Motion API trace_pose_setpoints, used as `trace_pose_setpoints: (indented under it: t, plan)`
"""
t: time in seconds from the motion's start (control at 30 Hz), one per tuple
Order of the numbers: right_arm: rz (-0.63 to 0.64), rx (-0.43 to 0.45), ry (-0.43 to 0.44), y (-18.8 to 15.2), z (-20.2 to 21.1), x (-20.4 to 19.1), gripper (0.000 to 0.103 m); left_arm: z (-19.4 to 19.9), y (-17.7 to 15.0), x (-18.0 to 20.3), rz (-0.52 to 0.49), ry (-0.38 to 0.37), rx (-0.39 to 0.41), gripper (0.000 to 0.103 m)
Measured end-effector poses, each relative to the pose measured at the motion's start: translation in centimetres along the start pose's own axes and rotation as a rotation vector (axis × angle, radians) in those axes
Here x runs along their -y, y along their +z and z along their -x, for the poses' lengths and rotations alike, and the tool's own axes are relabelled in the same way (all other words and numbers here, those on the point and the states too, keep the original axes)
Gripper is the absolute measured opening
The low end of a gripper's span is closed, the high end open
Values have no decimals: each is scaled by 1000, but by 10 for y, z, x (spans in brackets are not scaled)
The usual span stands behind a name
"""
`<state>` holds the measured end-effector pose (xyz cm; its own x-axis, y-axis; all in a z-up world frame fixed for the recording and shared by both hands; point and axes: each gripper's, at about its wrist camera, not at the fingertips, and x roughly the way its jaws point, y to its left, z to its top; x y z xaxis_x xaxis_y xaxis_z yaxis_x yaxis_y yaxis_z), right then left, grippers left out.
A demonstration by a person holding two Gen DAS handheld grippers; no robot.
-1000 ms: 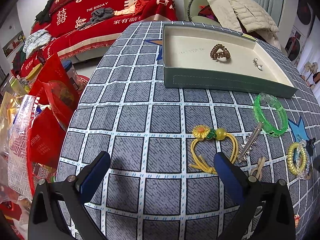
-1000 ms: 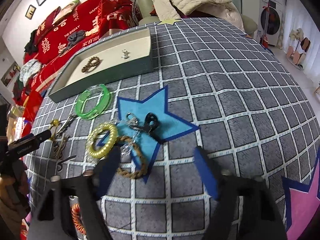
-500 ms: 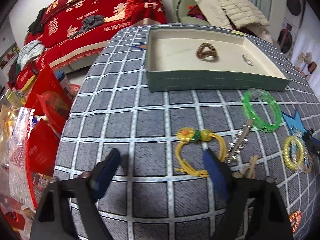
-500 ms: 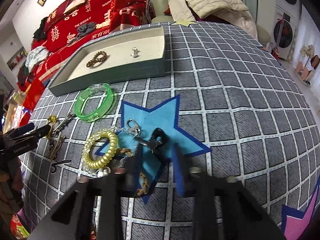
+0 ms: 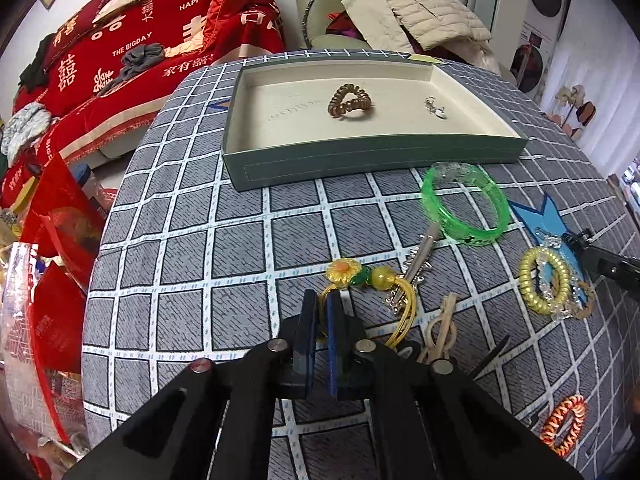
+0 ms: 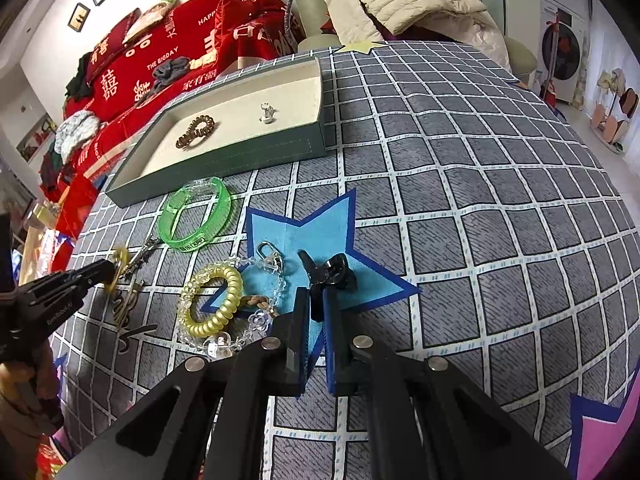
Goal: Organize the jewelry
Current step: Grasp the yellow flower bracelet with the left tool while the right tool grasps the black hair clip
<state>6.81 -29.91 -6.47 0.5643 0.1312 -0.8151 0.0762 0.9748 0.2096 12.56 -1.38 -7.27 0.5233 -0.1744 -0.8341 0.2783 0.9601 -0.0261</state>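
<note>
A green tray (image 5: 360, 162) holds a brown coil hair tie (image 5: 349, 99) and a small silver piece (image 5: 436, 107); the tray also shows in the right wrist view (image 6: 240, 160). My left gripper (image 5: 323, 300) is shut on the yellow flower hair tie (image 5: 360, 276) at its cord. My right gripper (image 6: 318, 300) is shut on a black clip (image 6: 330, 274) lying on the blue star patch (image 6: 320, 236). A green bangle (image 5: 464, 208), a silver hair clip (image 5: 416, 268) and a yellow coil tie (image 5: 544, 280) lie on the table.
The checked tablecloth (image 5: 180, 240) ends at a rounded edge on the left, with red bags (image 5: 52, 272) beyond it. A wooden clip (image 5: 440, 328) and an orange coil tie (image 5: 564, 424) lie near the front right. A clear bead chain (image 6: 256, 312) lies beside the yellow coil.
Both grippers moved forward and closed: the left shut on the yellow flower hair tie's cord, the right on the black clip.
</note>
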Motion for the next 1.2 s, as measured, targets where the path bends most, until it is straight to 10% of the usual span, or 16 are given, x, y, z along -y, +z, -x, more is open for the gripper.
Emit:
trace_pose_setpoints:
  t: [0.7, 0.87, 1.2]
  plan:
    - [-38, 41, 38, 9, 14, 6, 7, 27, 11, 2, 30, -86, 60, 23]
    - [15, 9, -17, 4, 8, 1, 60, 25, 9, 1, 34, -88, 54, 23]
    - [-25, -3, 2, 9, -11, 9, 44, 24, 8, 1, 37, -95, 48, 23]
